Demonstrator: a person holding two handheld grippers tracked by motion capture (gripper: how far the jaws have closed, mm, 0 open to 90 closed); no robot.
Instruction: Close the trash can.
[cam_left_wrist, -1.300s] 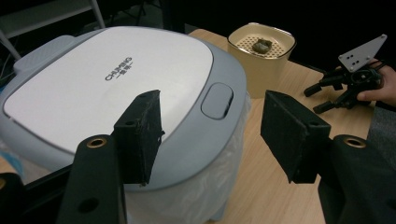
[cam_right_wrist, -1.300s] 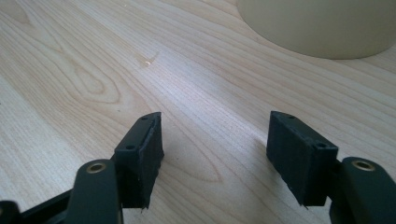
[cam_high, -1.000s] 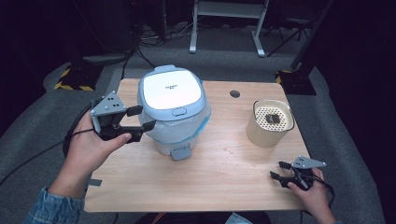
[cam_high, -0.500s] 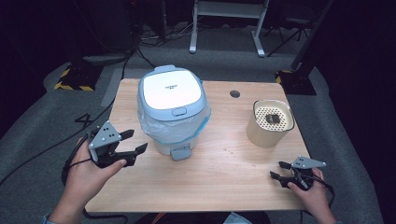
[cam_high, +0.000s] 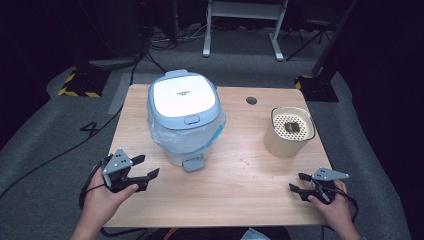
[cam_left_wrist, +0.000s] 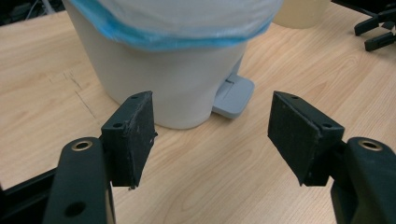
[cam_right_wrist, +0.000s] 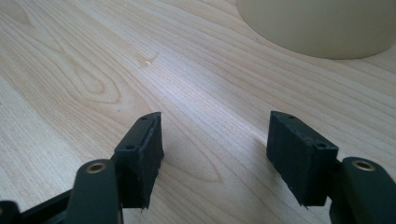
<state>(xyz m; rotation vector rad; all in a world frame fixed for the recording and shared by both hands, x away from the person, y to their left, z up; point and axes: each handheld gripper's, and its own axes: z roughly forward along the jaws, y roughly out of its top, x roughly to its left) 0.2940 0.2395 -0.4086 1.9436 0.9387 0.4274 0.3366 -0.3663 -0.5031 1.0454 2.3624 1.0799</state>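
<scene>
Nearest us, we hold our left gripper low over the table edge; its jaws have just been opening and stand wide with nothing between them. Our right gripper rests at the near right corner, jaws likewise apart and empty. Just beyond the left jaws sits the pedal bin, lid shut, blue-edged liner bulging under the rim, so we cannot see its contents. We judge the grey pedal is what to press: squarely from above, so the bin does not tip. Farther right stands the cream container, a perforated insert with a dark scrap inside.
</scene>
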